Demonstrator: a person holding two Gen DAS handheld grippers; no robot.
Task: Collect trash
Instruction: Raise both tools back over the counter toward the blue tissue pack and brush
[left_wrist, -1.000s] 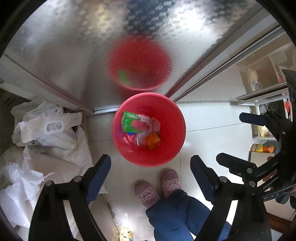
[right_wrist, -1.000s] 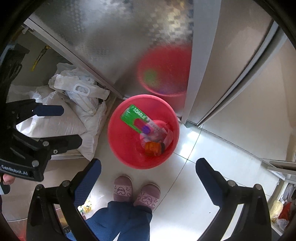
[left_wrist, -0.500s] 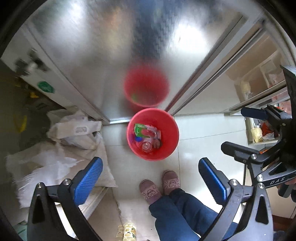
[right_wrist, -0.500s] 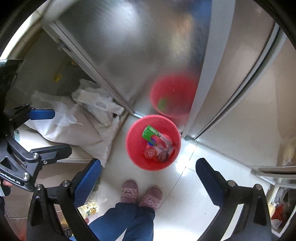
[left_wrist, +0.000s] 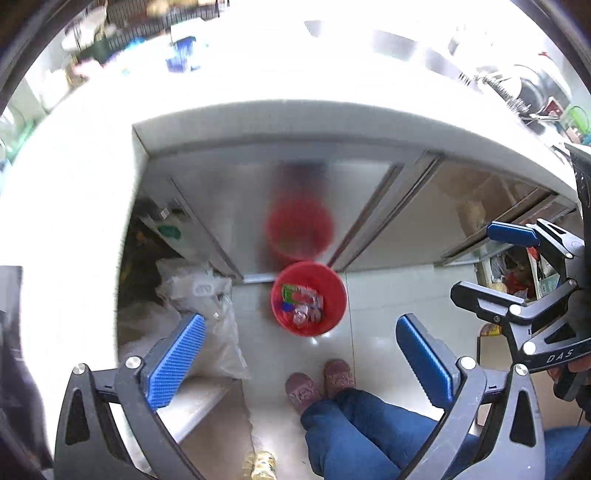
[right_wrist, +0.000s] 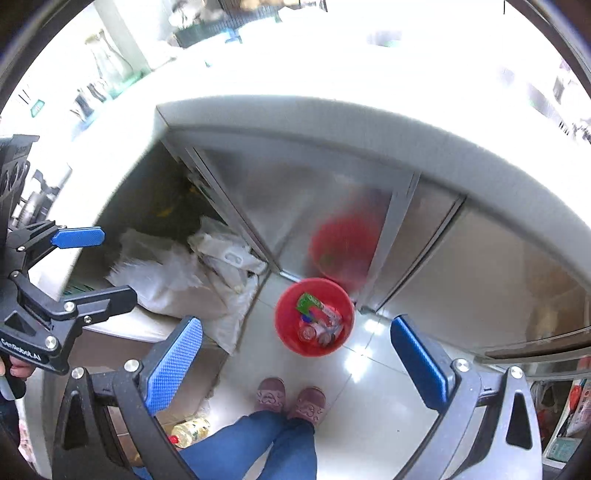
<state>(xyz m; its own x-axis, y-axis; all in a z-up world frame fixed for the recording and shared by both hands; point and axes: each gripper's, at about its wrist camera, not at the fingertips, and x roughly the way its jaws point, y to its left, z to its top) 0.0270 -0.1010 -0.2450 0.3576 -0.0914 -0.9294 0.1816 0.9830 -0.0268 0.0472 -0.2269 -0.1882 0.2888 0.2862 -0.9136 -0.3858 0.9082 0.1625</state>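
A red bin (left_wrist: 334, 303) (right_wrist: 288, 325) stands on the tiled floor against a steel cabinet, far below both grippers. Inside lie a green packet (left_wrist: 290, 291) (right_wrist: 307, 302), a clear bottle (right_wrist: 307, 333) and other wrappers. My left gripper (left_wrist: 299, 350) is open, high above the bin, with nothing between its blue pads (left_wrist: 176, 360). My right gripper (right_wrist: 295, 354) is open too and holds nothing. Each gripper shows in the other's view, the right one (left_wrist: 496, 264) at the right edge, the left one (right_wrist: 101, 266) at the left edge.
A white countertop (left_wrist: 258, 88) (right_wrist: 332, 74) with blurred kitchenware spans the top of both views. White plastic bags (left_wrist: 199, 295) (right_wrist: 192, 273) pile in an open cupboard left of the bin. A person's slippered feet (left_wrist: 319, 380) and blue-trousered legs stand near it. A yellow bottle (right_wrist: 190, 430) lies on the floor.
Both grippers have risen well above the bin, which now looks much smaller. The countertop has come into view. The left jaws stand wider than a second ago.
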